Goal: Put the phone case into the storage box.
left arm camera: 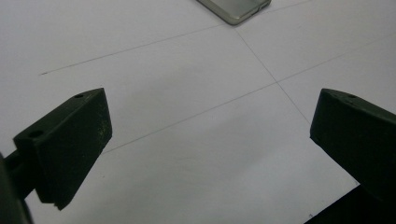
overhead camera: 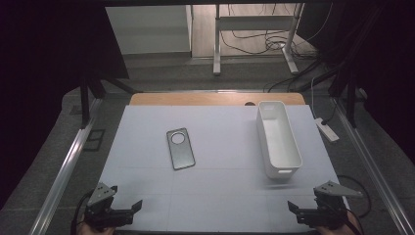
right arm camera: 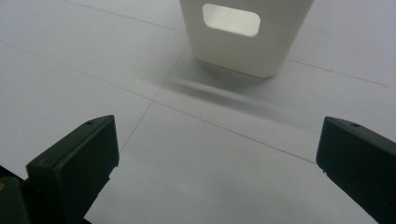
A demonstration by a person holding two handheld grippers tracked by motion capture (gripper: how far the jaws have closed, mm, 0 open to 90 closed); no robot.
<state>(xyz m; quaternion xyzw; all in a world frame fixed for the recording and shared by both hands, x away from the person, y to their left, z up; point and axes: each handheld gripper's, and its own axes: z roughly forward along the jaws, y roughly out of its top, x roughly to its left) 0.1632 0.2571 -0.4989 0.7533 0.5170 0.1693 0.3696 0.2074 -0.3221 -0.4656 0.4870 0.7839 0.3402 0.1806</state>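
Here both hand-held grippers, left (overhead camera: 128, 211) and right (overhead camera: 299, 211), gape empty; nothing legible.

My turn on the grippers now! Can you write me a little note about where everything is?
Left gripper: open, holds nothing, at the near left edge of the table.
Right gripper: open, holds nothing, at the near right edge.
Phone case: flat on the table, left of middle, ahead of the left gripper.
White bin: on the right side, nothing in it that I can see, ahead of the right gripper.
Done: nothing yet; case and bin untouched.
Left: probably pick up the case and put it in the bin.
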